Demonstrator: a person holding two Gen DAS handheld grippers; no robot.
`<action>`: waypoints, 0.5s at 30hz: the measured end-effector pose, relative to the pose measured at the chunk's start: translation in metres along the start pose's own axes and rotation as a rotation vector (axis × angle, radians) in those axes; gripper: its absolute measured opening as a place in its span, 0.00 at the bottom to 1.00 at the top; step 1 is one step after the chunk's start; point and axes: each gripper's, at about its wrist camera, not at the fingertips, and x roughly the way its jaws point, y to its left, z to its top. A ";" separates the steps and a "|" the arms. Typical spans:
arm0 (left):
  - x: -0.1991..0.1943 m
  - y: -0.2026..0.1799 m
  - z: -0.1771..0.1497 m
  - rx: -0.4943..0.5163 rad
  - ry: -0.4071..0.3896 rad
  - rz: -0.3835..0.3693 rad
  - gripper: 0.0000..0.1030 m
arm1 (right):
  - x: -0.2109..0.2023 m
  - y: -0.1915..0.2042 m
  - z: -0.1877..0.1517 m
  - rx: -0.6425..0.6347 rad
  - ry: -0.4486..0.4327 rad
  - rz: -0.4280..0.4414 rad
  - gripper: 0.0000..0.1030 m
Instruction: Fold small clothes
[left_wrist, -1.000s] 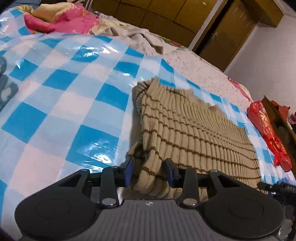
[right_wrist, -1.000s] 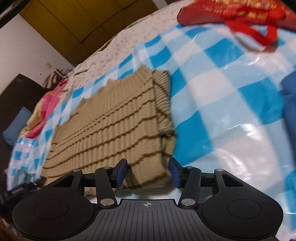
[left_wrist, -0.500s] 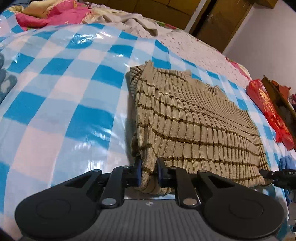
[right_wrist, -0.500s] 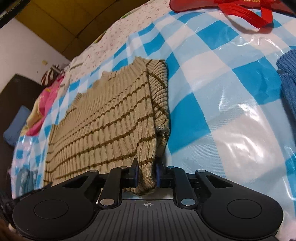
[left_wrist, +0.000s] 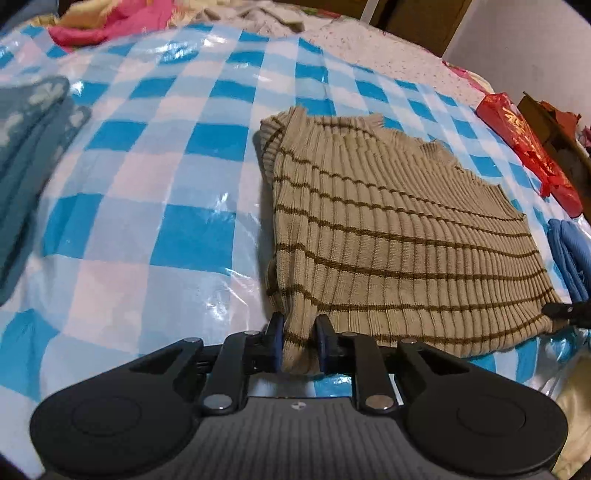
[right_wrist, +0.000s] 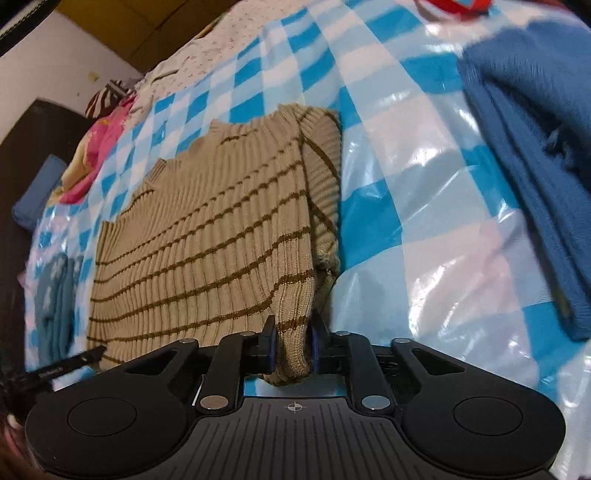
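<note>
Now the tan striped sweater (left_wrist: 399, 236) lies flat on the blue-checked plastic sheet (left_wrist: 155, 206) covering the bed, its near hem pinched at both corners: left tool (left_wrist: 298, 341) and right tool (right_wrist: 293, 345) each grip a fold of knit (jaws easing slightly apart). Folded blue clothes (right_wrist: 535, 155) lie just beside it.

No readable text in either view. Red bag (left_wrist: 528, 147) has gold print, too blurred to read. Small white lettering on the other gripper's black finger (right_wrist: 59, 369) at the right-wrist view's left edge, also illegible.
</note>
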 end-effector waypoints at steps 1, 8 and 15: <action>-0.004 -0.001 0.000 0.002 -0.010 0.005 0.30 | -0.005 0.004 -0.001 -0.013 -0.013 -0.015 0.21; -0.032 -0.009 0.004 0.017 -0.120 0.028 0.30 | -0.042 0.012 0.000 -0.080 -0.184 -0.054 0.21; -0.010 -0.035 0.020 0.005 -0.193 -0.037 0.30 | -0.004 0.039 0.019 -0.106 -0.228 0.024 0.21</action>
